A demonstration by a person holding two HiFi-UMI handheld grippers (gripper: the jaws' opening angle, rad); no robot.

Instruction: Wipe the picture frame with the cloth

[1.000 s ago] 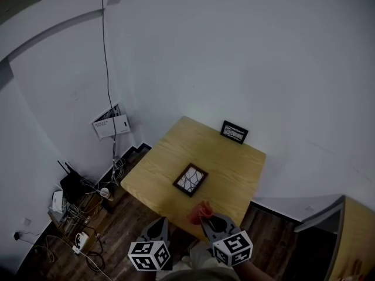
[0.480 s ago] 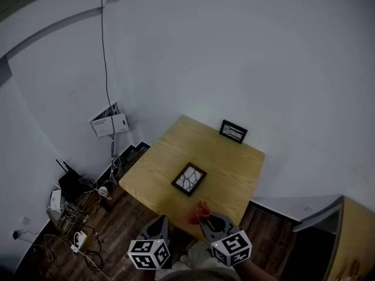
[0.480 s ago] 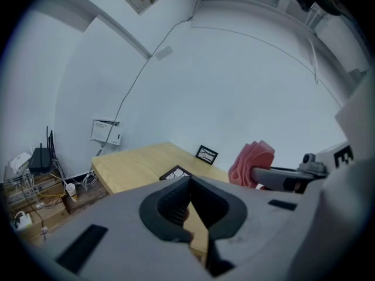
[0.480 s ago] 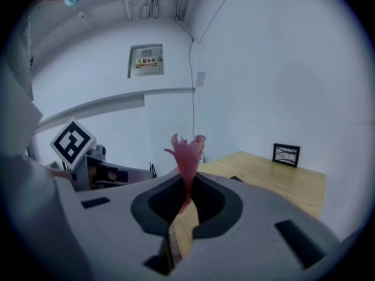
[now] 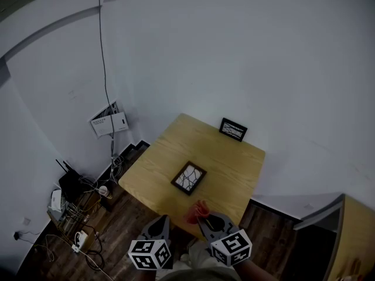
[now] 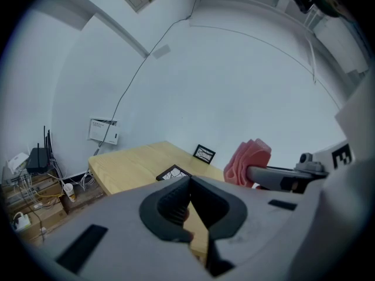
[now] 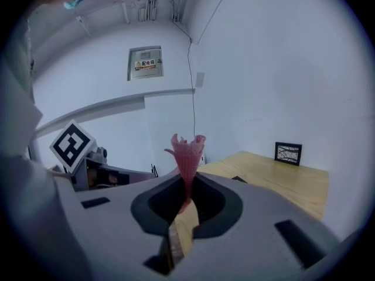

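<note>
Pink cloth (image 7: 187,151) is pinched tight in the right gripper (image 7: 186,187), poking up out of the jaws, bottom centre of the head view at the near edge of the wooden table (image 5: 158,163). Left gripper (image 6: 186,183) is squeezed fully closed on nothing, just left of it. The picture frame (image 5: 189,178) lies flat mid-table, and a 2nd frame (image 5: 233,129) stands at the far edge by the wall.

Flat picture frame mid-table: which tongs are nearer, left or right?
Right. The right tongs, shut on the pink cloth, sit at the table's near edge, just short of the flat frame; the left tongs hang off the table, farther back.
</note>
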